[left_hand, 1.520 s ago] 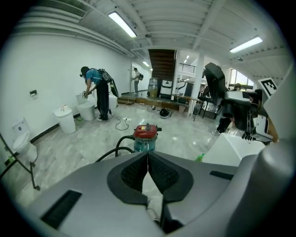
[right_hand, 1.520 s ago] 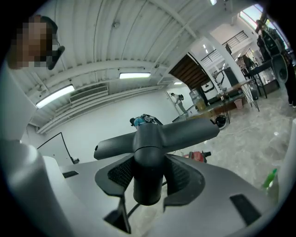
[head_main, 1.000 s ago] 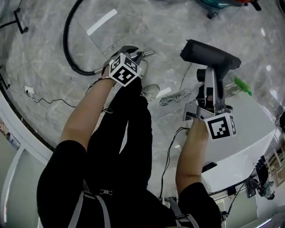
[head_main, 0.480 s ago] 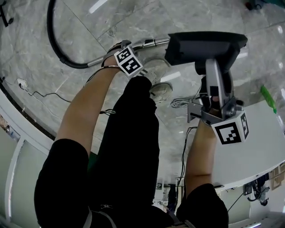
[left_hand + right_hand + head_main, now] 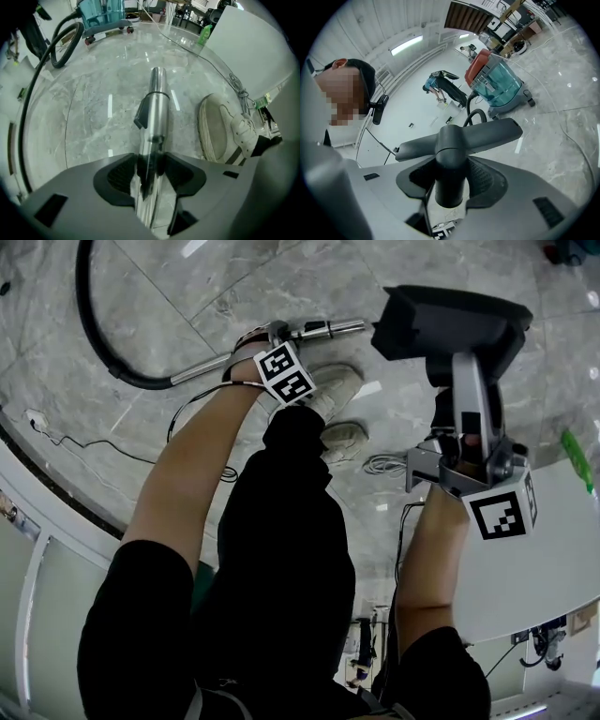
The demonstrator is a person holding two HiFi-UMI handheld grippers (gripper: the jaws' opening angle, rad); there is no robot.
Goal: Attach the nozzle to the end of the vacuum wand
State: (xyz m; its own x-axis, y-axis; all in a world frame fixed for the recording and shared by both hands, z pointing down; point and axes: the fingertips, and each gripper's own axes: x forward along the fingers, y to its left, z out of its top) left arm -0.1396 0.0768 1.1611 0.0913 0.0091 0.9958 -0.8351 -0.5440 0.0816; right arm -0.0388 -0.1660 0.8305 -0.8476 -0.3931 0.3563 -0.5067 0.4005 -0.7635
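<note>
wand [image 5: 328, 329]: lying on the floor [image 5: 309, 277], long axis running left-right in head view, free end pointing right toward the nozzle [image 5: 450, 320] | left gripper [image 5: 150, 176]: pointing down, jaws just been opening, standing spread astride the wand | right gripper [image 5: 449, 180]: pinching the nozzle's neck, holding it aloft, neck lying along the jaws, wide head sitting crosswise

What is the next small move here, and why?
Probably close the left gripper on the wand. Its jaws have just been opening, and the wand between them looks unclamped. The right gripper clamps the nozzle, apart from the wand's tip.
</note>
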